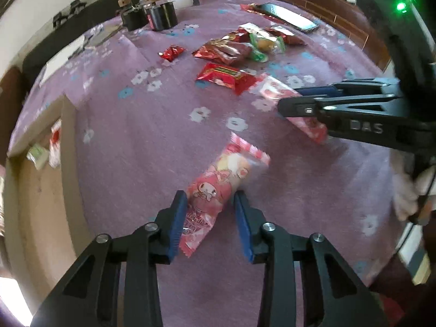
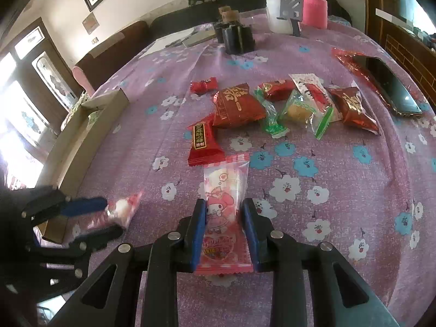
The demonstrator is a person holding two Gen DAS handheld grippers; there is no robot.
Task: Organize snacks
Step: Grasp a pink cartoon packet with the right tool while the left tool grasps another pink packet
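Observation:
My left gripper [image 1: 210, 200] is shut on a pink cartoon snack packet [image 1: 218, 190], held above the purple flowered cloth; it also shows in the right wrist view [image 2: 122, 209]. My right gripper [image 2: 224, 207] is shut on a second pink cartoon packet [image 2: 224, 190], which also shows in the left wrist view [image 1: 275, 87]. A cardboard box [image 1: 41, 169] lies at the left with a few snacks inside; it shows in the right wrist view [image 2: 81, 136] too. Several red and green snack packets [image 2: 239, 106] lie in a heap mid-table.
A phone [image 2: 389, 87] lies on a red wrapper at the far right. Black holders with corked bottles [image 2: 237, 38], a white cup [image 2: 278, 16] and a pink-sleeved bottle [image 2: 314, 2] stand at the back. A dark sofa runs behind the table.

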